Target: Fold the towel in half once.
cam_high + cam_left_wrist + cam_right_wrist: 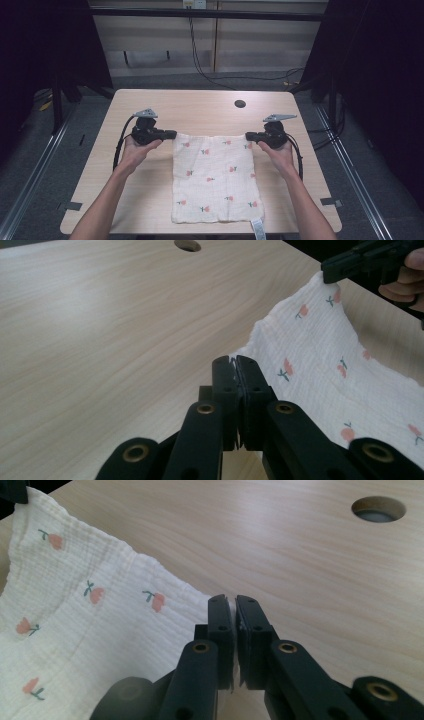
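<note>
Cloth [215, 177] flat on table [200, 107]; left gripper [170, 134], right gripper [249, 135] pinch far corners.

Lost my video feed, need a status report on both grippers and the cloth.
Left gripper shut on cloth far-left corner. Right gripper shut on far-right corner. Cloth spread on table, near edge overhanging. Nothing in the way.

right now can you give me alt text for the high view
A person's two hands hold black tongs, the left tongs and right tongs each pinching a far corner of a white flowered cloth spread on a wooden table. A white tag hangs at its near edge.
</note>
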Available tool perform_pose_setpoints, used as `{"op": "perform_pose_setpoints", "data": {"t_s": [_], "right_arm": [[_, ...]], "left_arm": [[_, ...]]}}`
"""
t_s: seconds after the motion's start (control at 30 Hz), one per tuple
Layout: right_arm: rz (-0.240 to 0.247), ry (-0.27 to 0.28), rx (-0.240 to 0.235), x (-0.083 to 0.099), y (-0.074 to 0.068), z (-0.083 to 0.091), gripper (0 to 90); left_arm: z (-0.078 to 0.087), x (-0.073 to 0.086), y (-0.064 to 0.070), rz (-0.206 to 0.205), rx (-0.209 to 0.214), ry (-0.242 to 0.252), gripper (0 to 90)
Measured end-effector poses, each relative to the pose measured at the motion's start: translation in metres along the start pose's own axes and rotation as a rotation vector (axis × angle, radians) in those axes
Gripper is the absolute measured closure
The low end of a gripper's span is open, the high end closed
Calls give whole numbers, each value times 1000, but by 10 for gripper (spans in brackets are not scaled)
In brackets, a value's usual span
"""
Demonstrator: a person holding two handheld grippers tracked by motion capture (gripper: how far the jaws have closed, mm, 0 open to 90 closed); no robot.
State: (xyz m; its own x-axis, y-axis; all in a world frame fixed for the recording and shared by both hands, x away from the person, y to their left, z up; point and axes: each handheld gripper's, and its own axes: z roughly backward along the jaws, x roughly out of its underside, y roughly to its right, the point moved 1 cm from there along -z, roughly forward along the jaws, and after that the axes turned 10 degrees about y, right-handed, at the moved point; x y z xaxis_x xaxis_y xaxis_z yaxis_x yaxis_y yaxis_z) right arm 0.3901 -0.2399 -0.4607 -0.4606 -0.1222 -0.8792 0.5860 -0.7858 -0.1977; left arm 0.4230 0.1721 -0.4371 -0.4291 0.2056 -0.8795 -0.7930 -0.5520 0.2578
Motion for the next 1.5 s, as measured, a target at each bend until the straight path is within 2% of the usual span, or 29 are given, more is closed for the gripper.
{"op": "perform_pose_setpoints", "data": {"t_s": [0.23,0.33,0.5,0.67,0.73,0.87,0.97,1.2,1.37,1.4,1.5], "right_arm": [[7,7,17,-6,2,8,861],[10,23,14,-13,3,11,861],[4,64,-4,-18,0,17,862],[29,61,-13,-13,-7,26,862],[56,67,-26,-11,-16,37,861],[61,85,-49,-7,-23,48,861],[62,85,-66,-1,-26,54,861],[63,75,-83,12,-32,67,860],[80,60,-97,19,-40,77,860],[90,51,-96,20,-42,78,860],[104,49,-106,21,-49,83,859]], "left_arm": [[1,-5,2,-8,4,17,885],[3,-11,5,-22,0,13,885],[10,-11,8,-25,5,36,885],[18,-6,20,-61,22,49,884],[21,-4,27,-80,27,50,884],[26,-1,33,-95,40,62,884],[28,4,36,-106,51,54,884],[30,16,43,-100,69,50,884],[39,22,57,-124,87,49,884],[39,22,59,-135,89,36,884],[42,26,64,-126,106,30,884]]}}
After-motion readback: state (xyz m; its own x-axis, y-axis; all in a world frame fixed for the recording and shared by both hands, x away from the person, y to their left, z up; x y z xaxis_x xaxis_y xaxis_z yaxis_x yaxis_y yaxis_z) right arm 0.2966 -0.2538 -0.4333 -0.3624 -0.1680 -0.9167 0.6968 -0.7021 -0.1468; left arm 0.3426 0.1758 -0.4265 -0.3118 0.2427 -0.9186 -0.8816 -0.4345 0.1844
